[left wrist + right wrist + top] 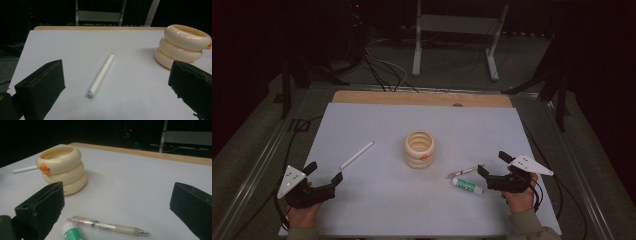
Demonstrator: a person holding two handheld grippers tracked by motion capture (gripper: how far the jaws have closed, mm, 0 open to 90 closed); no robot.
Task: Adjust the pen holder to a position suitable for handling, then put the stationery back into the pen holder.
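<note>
A cream ringed cup (419, 148) with a small orange knob stands at the middle of the white mat (387, 200). A white pen (357, 154) lies left of it, slanted. A clear pen (462, 172) and a green-and-white glue stick (467, 186) lie right of the cup. My left gripper (323, 172) is open near the front left, its jaws pointing at the white pen (101, 75) and the cup (182, 46). My right gripper (493, 163) is open at the front right, just right of the clear pen (110, 226) and glue stick (72, 232), with the cup (61, 168) beyond.
A wooden table edge (422, 98) shows behind the mat. Beyond it stand a white metal frame (457, 37), dark stands and cables on the floor. Metal rails run along both sides of the table.
</note>
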